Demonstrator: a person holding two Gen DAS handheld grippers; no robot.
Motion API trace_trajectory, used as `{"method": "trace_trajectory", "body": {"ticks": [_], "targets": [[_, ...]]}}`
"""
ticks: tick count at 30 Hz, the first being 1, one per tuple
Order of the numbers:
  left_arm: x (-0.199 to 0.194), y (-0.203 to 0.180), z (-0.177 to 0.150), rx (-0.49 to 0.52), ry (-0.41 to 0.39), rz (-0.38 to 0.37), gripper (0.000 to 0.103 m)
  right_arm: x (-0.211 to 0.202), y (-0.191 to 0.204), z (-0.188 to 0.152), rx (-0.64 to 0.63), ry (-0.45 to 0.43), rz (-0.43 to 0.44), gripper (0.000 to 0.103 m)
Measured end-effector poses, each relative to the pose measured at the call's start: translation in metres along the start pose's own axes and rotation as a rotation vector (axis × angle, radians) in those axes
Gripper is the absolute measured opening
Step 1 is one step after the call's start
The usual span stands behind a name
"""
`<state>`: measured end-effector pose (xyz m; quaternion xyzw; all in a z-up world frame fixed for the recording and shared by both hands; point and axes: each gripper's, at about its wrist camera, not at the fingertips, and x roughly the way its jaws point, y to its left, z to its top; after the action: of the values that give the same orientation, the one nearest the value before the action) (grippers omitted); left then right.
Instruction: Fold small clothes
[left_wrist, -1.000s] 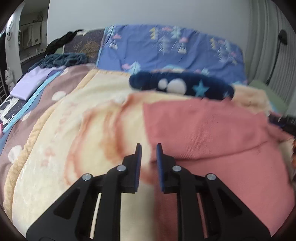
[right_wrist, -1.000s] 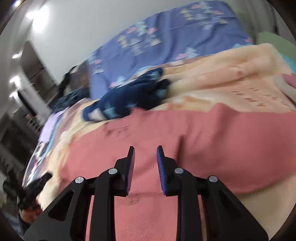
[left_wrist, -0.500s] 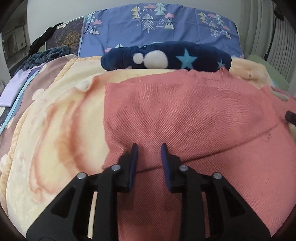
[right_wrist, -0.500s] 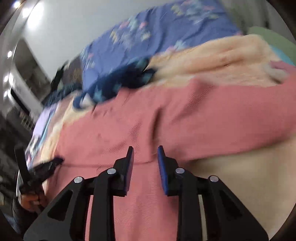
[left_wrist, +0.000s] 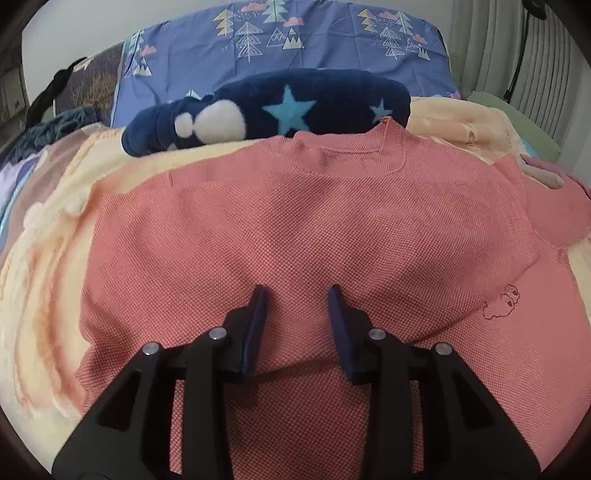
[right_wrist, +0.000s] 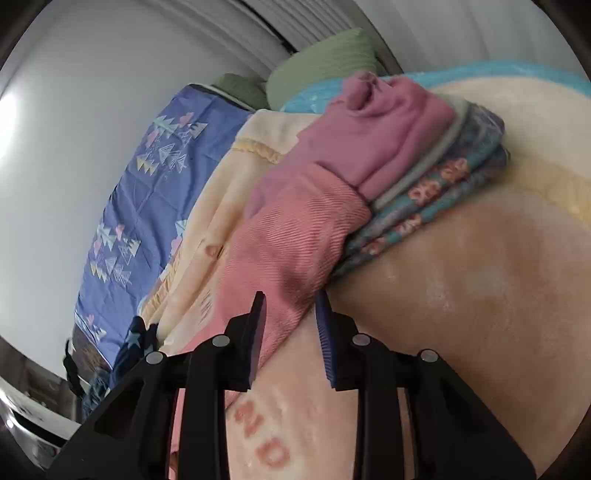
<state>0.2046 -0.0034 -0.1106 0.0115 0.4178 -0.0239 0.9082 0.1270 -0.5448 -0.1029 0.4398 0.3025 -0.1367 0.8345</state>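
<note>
My left gripper (left_wrist: 295, 325) hovers over the salmon-pink knitted shirt (left_wrist: 295, 229) spread mid-bed, jaws opening, empty. My right gripper (right_wrist: 290, 328) jaws stand parted around its sleeve (right_wrist: 295, 229), beside the folded stack (right_wrist: 424, 173).

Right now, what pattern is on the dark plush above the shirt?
Navy plush with light-blue stars, white blobs; left wrist view.

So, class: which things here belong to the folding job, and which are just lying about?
Job:
- pink knit top
- left gripper, opening over it
- right gripper, at its sleeve
- folded clothes pile

Lying about:
- navy star fleece
- tree-print pillow
- cream blanket
</note>
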Motion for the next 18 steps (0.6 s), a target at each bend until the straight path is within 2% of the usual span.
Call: {"method": "trace_trajectory", "body": {"ticks": [3,5,6,7,10,12,14,17,18], "targets": [[0.000,0.005,-0.003,-0.022,-0.005,-0.029,0.036,0.002,-0.005,0.001,0.045,-0.017,0.024,0.038],[-0.001,0.008,-0.004,-0.032,-0.005,-0.039,0.036,0.001,-0.006,0.006,0.054,-0.025,0.039,0.038],[-0.002,0.008,-0.004,-0.032,-0.006,-0.039,0.036,0.003,-0.001,0.006,0.038,-0.022,0.059,0.031],[-0.002,0.008,-0.004,-0.031,-0.006,-0.038,0.036,0.001,0.000,0.009,0.025,-0.028,0.069,0.004],[-0.001,0.009,-0.004,-0.036,-0.005,-0.044,0.036,-0.010,0.021,0.010,-0.017,-0.105,0.075,0.003],[-0.002,0.010,-0.004,-0.040,-0.005,-0.049,0.036,-0.014,0.047,0.006,-0.055,-0.130,0.122,0.003],[-0.002,0.010,-0.004,-0.042,-0.005,-0.052,0.036,-0.014,0.080,-0.005,-0.102,-0.098,0.202,0.003],[-0.002,0.012,-0.004,-0.056,-0.009,-0.067,0.036,-0.013,0.158,-0.054,-0.284,-0.009,0.375,0.002],[-0.002,0.014,-0.004,-0.062,-0.010,-0.074,0.036,-0.012,0.191,-0.083,-0.396,0.037,0.435,0.002]]}}
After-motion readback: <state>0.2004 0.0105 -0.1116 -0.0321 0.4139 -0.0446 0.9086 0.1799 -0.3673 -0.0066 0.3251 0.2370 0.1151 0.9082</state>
